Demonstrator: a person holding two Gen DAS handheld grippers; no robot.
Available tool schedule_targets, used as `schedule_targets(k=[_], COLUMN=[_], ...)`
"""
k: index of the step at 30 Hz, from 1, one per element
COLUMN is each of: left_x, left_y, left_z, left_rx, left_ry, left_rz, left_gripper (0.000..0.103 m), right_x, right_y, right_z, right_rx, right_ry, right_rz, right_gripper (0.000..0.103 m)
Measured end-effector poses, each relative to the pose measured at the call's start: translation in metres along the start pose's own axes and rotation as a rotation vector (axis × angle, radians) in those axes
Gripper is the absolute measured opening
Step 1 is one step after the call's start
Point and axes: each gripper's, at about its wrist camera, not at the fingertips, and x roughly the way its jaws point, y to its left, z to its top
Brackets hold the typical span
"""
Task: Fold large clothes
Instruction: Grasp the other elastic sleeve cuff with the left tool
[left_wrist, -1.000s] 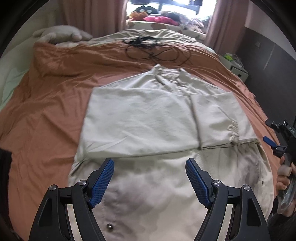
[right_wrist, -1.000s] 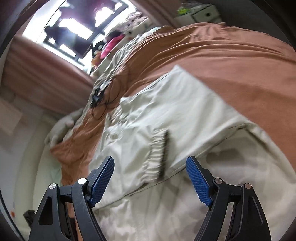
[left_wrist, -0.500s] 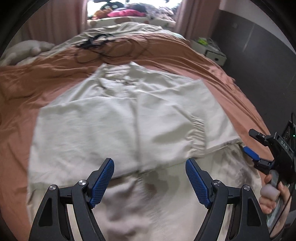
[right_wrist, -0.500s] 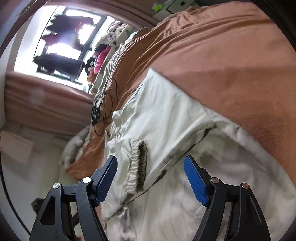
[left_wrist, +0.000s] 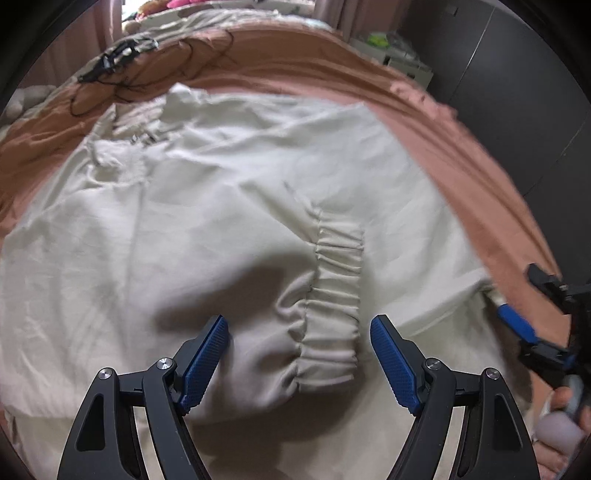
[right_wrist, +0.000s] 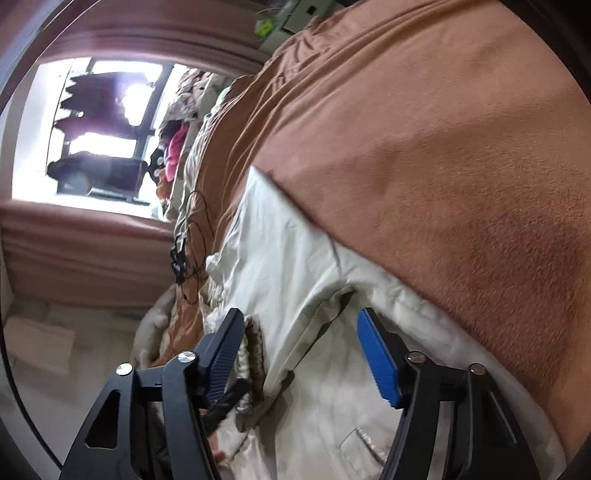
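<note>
A cream jacket lies spread on the brown bedspread, with one sleeve folded across its body. My left gripper hangs open just above the sleeve's elastic cuff, which sits between its blue pads without touching them. At the jacket's right edge my right gripper is held by a hand. In the right wrist view the right gripper is rolled sideways and its jaws are closing around the folded edge of the jacket. The pads do not press on the cloth, and the cuff lies by the left finger.
Black cables lie on the bed beyond the jacket's collar. A white drawer unit and a dark wall stand past the bed's right side. A bright window with curtains and a heap of clothes is at the far end.
My left gripper has swung right and sunk toward the cuff, which now lies between its fingers. My right gripper has rolled, dropped to the jacket's edge and narrowed its jaws.
</note>
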Motion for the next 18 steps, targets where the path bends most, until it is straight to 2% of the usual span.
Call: schedule_targets(k=[5,7,9,11,13,18], left_x=[0.023,0.025,0.020,0.008,-0.010,-0.056], left_y=[-0.006,-0.007,-0.002,0.008,0.024,0.066], left_z=[-0.002,-0.002,0.001,0.004,0.009,0.012], left_rx=[0.025,0.037,0.027,0.001,-0.036,-0.085], left_ry=[0.007,0.003,0.002,-0.004,-0.023,-0.076], left_rz=[0.067,0.089,0.079,0.051,-0.008,0.003], left_gripper=[0.081,0.070,0.047,0.040,0.039,0.040], right_x=[0.006,0.011,0.016,0.019,0.022,0.023], right_y=[-0.004,0.000,0.004,0.007,0.008,0.016], right_z=[0.002,0.001,-0.001,-0.002,-0.003,-0.007], right_rx=[0.032,0.026,0.013,0.004,-0.005,-0.039], right_ry=[-0.002,0.009,0.018,0.024,0.029,0.033], right_rz=[-0.018,-0.019,-0.017,-0.022,-0.030,-0.030], right_gripper=[0.064,0.064,0.064,0.064,0.064,0.064])
